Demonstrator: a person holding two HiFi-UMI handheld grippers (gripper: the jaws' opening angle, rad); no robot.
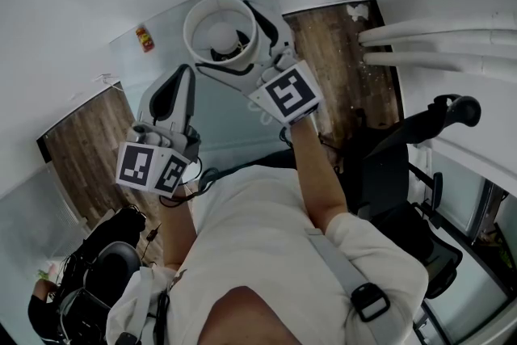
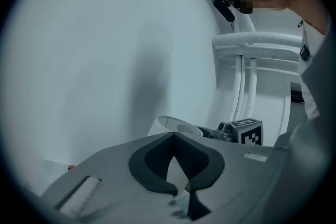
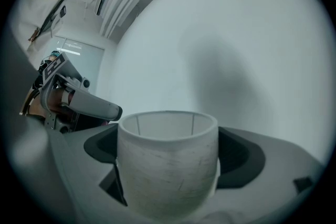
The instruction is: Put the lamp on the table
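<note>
The lamp's white cylindrical shade is held up high, its open top toward the head camera. My right gripper is shut on it, one jaw on each side of the shade. The lamp's base is hidden below the shade. My left gripper is raised just left of the shade and a little lower, its jaws shut together with nothing between them. In the left gripper view the shade's rim and the right gripper's marker cube show just beyond the jaw tips.
A pale blue-grey panel with a small red label lies behind the grippers, with wood flooring on both sides. White pipes run at the right. A black chair stands at the right, dark bags at the lower left.
</note>
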